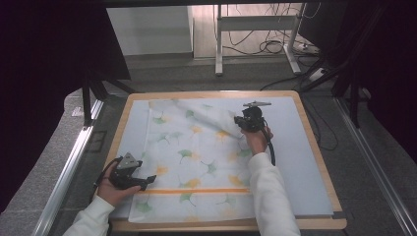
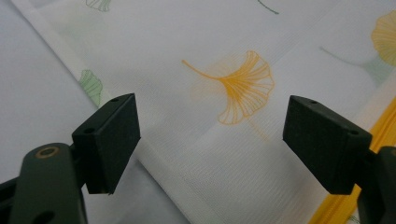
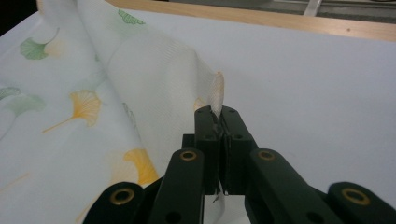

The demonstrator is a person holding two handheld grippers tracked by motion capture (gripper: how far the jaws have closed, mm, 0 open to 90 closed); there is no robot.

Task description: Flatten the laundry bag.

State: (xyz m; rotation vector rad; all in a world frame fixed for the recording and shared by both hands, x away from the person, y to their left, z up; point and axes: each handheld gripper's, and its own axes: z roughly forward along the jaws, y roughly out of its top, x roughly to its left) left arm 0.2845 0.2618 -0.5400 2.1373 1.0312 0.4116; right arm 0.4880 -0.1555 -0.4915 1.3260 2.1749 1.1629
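Two grippers on the cloth: right gripper at 2 o'clock pinching its corner, left gripper at 8 o'clock w/ jaws wide open over the edge

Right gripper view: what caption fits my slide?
Right gripper pinches a corner of the thin white leaf-printed cloth, lifted over the pale blue mat.

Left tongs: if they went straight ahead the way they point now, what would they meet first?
Probably the white cloth printed with ginkgo leaves, near its orange leaf; the open left tongs point down at it, though the gap is unclear.
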